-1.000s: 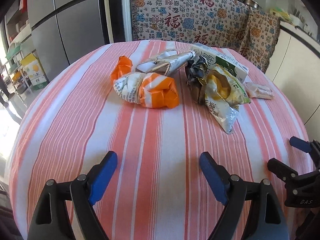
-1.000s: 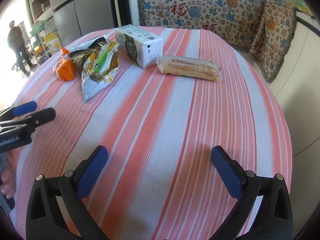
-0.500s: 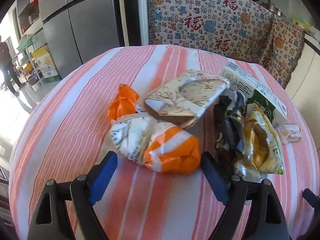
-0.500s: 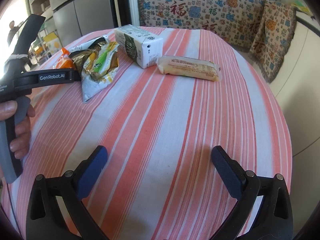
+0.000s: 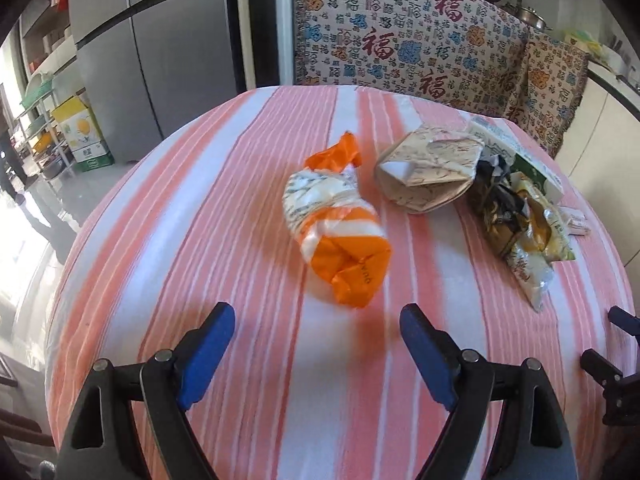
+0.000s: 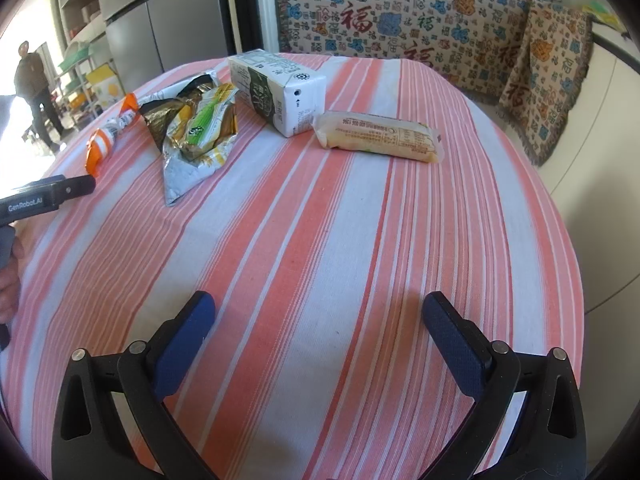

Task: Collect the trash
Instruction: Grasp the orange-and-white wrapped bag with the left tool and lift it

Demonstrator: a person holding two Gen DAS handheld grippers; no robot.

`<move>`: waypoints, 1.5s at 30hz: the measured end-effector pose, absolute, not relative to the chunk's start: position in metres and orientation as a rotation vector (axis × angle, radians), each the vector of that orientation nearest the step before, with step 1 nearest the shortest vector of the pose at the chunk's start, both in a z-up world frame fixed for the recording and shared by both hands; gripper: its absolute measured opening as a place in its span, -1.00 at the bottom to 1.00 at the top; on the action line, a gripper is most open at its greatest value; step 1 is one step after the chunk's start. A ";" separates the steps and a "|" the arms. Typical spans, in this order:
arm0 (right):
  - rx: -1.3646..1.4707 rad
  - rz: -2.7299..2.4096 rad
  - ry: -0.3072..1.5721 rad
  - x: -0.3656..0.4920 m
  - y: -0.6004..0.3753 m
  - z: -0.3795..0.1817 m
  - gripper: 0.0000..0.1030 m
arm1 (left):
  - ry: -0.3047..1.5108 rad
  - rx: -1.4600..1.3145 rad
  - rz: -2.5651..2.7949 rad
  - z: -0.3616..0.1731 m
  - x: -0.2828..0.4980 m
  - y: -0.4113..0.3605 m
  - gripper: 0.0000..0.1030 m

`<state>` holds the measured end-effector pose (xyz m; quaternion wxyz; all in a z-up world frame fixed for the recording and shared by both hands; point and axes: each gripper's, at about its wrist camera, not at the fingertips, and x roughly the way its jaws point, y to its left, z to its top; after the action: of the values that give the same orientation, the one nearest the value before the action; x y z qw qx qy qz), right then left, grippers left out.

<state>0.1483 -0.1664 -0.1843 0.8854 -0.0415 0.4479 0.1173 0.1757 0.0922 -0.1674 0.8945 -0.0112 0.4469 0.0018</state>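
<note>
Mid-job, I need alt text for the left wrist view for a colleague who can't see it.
Open left hand-held gripper faces an orange-and-white wrapper on a striped tablecloth, not touching it. Behind lie a crumpled paper bag, snack bags and a carton.

Tablecloth (image 6: 360,220) is coral-pink and white stripes. Orange-and-white wrapper (image 5: 336,228) at 12 o'clock, beige floral-print paper bag (image 5: 428,172) around 1, green-yellow-silver snack bag (image 6: 196,132), blue gripper pads (image 5: 208,352).

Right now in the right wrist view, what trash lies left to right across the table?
Orange wrapper → crumpled snack bag → milk carton → snack bar.
</note>
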 end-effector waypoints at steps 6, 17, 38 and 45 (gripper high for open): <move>-0.086 0.244 0.932 0.148 -0.166 -0.184 0.99 | 0.969 -0.028 0.013 -0.169 0.230 0.092 0.69; -0.086 0.245 0.931 0.148 -0.166 -0.185 0.99 | 0.902 0.057 -0.059 -0.167 0.191 0.093 -0.01; -0.090 0.242 0.931 0.149 -0.166 -0.184 0.99 | 0.938 0.018 -0.008 -0.180 0.142 0.073 0.93; -0.104 0.259 0.938 0.149 -0.166 -0.184 0.99 | 0.938 0.014 -0.010 -0.180 0.141 0.074 0.94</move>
<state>0.1489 -0.1658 -0.1837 0.8826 -0.0499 0.4506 0.1243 0.1411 0.0737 -0.1797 0.8920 0.0069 0.4519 -0.0047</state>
